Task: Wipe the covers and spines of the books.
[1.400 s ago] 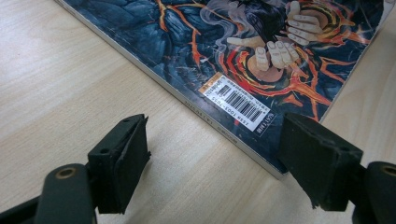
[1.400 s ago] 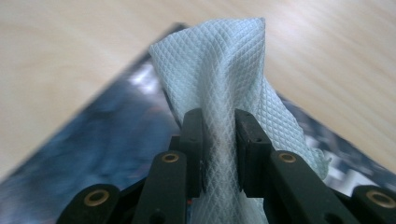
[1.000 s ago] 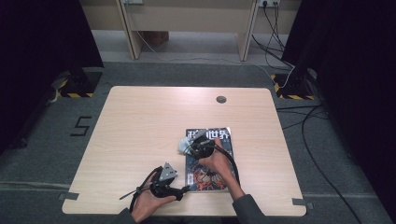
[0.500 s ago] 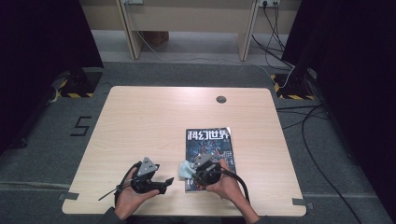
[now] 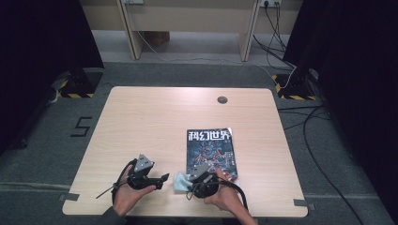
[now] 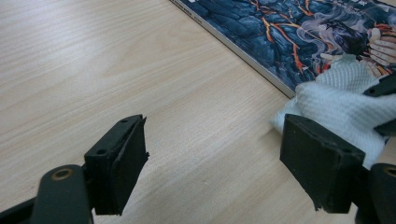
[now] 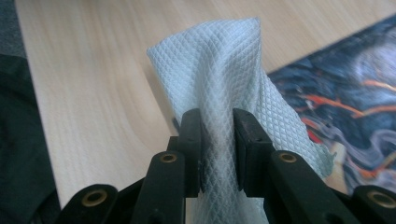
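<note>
A dark magazine (image 5: 211, 150) with white characters lies flat on the wooden table (image 5: 150, 122), right of centre. At its near left corner sits a white waffle-weave cloth (image 5: 180, 182), and my right gripper (image 5: 191, 181) is shut on it. In the right gripper view the cloth (image 7: 219, 60) rises bunched between the closed jaws of the right gripper (image 7: 218, 140), beside the magazine (image 7: 336, 93). My left gripper (image 5: 164, 178) stands open just left of the cloth, low over the table. In its own view the left gripper (image 6: 219, 168) has bare wood between its jaws, with the cloth (image 6: 336, 102) and magazine (image 6: 289, 28) ahead on the right.
A round cable hole (image 5: 222, 99) sits near the table's far edge. The near edge lies just behind both hands. Cables (image 5: 300, 70) run over the floor at the back right, and a floor mark "5" (image 5: 82, 126) is left of the table.
My right gripper has dragged the cloth down the magazine cover toward the near edge, to its near left corner. The left gripper has shifted a little to the left.
</note>
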A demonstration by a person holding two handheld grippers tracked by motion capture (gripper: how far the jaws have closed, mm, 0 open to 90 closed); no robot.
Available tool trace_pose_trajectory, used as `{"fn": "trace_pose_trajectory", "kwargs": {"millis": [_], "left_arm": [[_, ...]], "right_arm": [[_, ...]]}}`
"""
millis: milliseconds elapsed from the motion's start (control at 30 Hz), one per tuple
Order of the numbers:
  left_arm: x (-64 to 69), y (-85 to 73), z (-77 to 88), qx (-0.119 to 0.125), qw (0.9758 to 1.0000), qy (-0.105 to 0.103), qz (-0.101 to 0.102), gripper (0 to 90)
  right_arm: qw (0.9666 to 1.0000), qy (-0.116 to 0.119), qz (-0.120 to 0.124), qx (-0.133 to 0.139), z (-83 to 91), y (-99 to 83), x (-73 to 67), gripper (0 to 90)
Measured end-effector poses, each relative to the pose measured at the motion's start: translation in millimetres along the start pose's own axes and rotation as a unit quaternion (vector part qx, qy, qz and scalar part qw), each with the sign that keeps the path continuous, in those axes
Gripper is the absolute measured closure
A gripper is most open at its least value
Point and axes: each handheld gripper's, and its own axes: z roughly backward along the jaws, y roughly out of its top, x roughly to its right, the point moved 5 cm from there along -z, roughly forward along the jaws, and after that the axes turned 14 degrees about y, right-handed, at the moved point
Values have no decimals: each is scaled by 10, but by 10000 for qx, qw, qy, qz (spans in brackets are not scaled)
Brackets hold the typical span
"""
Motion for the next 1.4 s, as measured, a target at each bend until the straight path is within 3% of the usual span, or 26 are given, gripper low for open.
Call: {"fn": "trace_pose_trajectory", "kwargs": {"millis": [233,300,400,533,633,700,867,1000,1200,1400], "left_arm": [[9,-13,-26,-58,10000,4,-36,222],[13,-19,-24,-80,10000,-3,-56,222],[13,-21,-39,-90,10000,4,-21,222],[11,-23,-43,-94,9999,-11,-47,222],[21,-32,-38,-97,9999,-42,-65,222],[30,-26,-47,-92,9999,-38,-56,222],[84,-19,-52,-79,9998,-136,-101,222],[200,-2,-52,-67,9994,-342,-69,221],[520,24,-121,-92,9974,-640,-321,217],[746,39,-200,-119,9958,-850,-328,209]], "right_arm": [[9991,-185,-362,108,139,-145,135,750],[9994,-241,-260,24,126,-129,109,751],[9998,-142,-131,-5,71,-79,16,748],[9999,-83,-109,-1,50,-68,-12,746],[9997,-40,-220,73,80,-98,20,745],[9996,-88,-246,58,112,-130,43,745],[9977,-302,-580,155,292,-335,161,742],[9952,-502,-805,234,437,-498,270,742],[9911,-728,-1063,321,595,-665,394,743],[9893,-771,-1178,369,646,-724,447,743]]}}
